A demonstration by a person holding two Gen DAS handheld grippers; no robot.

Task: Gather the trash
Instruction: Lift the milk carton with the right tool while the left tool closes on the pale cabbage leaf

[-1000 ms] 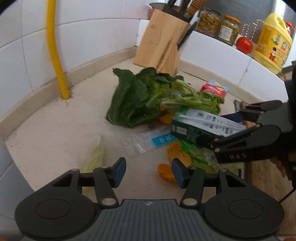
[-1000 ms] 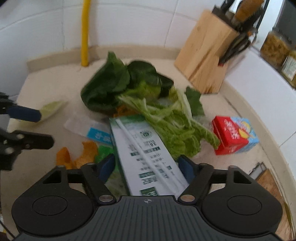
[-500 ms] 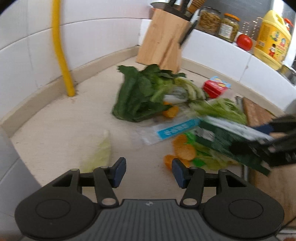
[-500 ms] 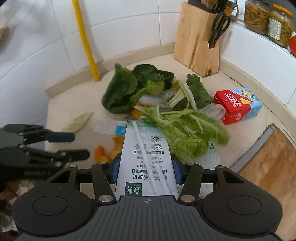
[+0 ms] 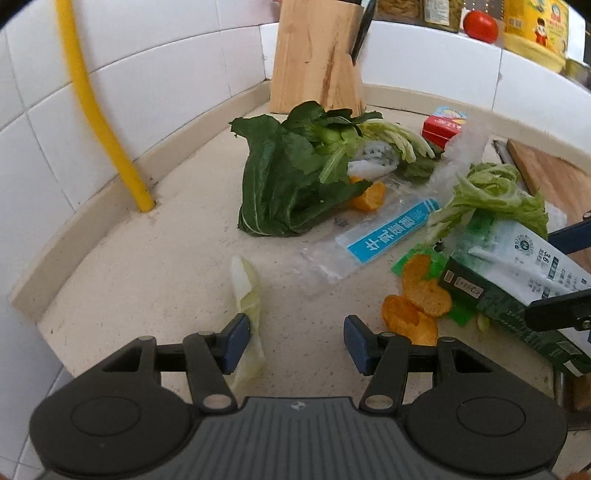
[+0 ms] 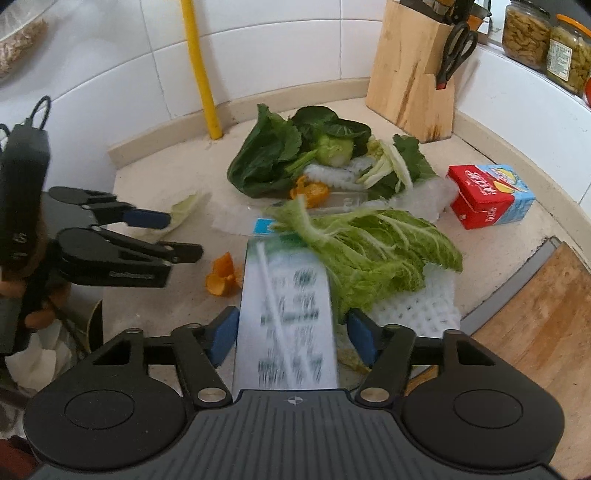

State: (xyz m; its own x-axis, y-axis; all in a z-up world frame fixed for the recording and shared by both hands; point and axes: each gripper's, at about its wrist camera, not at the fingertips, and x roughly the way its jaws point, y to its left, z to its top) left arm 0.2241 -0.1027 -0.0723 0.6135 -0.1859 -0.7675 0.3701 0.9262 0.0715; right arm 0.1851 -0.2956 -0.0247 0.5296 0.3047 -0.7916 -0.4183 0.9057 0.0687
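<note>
A green-and-white milk carton [image 6: 286, 306] lies lengthwise between the jaws of my right gripper [image 6: 293, 336]. The jaws are opening, a gap shows at the right pad, and the carton is blurred. In the left wrist view the same carton [image 5: 517, 273] sits at the right between the right gripper's fingers [image 5: 554, 314]. My left gripper [image 5: 295, 341] is open and low over the counter, with a pale cabbage leaf [image 5: 245, 295] beside its left pad. Dark green leaves [image 5: 291, 177], orange peels [image 5: 417, 295], a clear wrapper with a blue label [image 5: 388, 232] and a light cabbage leaf [image 6: 373, 243] litter the counter.
A red-and-blue juice box [image 6: 487, 195] and white foam netting [image 6: 421, 306] lie to the right. A wooden knife block [image 6: 410, 74] stands in the corner, with a yellow pipe [image 5: 99, 110] on the tiled wall. A wooden board [image 6: 535, 314] borders the counter at right; jars [image 6: 528, 33] stand on the ledge.
My right gripper closed on the milk carton and drew it back and up from the pile; its jaws have now spread and the carton blurs. My left gripper sank toward the pale leaf.
</note>
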